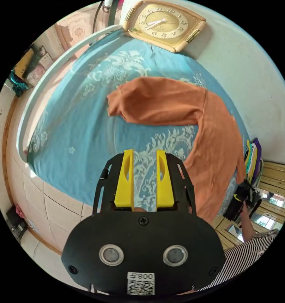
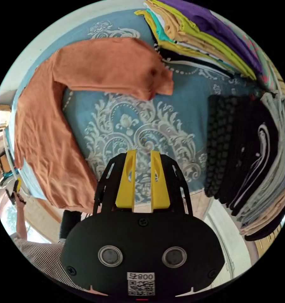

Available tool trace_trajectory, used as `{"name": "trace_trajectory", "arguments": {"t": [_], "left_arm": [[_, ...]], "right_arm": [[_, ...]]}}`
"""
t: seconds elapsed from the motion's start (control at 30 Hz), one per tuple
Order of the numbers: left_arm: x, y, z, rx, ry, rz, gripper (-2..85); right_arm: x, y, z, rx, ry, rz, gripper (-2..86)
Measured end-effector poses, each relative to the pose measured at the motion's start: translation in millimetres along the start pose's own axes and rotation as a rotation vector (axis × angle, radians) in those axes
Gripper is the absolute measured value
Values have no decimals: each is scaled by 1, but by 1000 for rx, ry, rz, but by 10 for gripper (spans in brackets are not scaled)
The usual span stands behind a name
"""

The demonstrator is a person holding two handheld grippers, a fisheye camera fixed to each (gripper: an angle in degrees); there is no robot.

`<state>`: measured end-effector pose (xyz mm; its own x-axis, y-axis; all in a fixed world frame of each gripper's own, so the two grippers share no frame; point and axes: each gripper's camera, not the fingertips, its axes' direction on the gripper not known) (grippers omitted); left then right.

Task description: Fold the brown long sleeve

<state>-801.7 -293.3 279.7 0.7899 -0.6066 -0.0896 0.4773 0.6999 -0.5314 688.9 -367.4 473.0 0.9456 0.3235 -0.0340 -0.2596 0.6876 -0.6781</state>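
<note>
The left gripper (image 1: pixel 144 154) hangs over the blue patterned bedcover (image 1: pixel 73 132) with its jaws apart and nothing between them. The brown long sleeve (image 1: pixel 186 123) lies flat ahead of it and to its right — one sleeve stretched across. The right gripper (image 2: pixel 143 154) also stands released; beyond it lies a pile of folded clothes (image 2: pixel 209 34).
</note>
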Motion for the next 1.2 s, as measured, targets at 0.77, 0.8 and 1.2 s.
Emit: {"name": "trace_trajectory", "arguments": {"t": [0.77, 0.8, 1.2], "left_arm": [[152, 137, 244, -425, 67, 77, 27], [160, 138, 262, -436, 51, 59, 25], [335, 175, 275, -278, -157, 226, 25]], "right_arm": [[47, 148, 211, -368, -446, -111, 50], [50, 147, 220, -369, -456, -94, 52], [136, 178, 214, -111, -488, 99, 72]]}}
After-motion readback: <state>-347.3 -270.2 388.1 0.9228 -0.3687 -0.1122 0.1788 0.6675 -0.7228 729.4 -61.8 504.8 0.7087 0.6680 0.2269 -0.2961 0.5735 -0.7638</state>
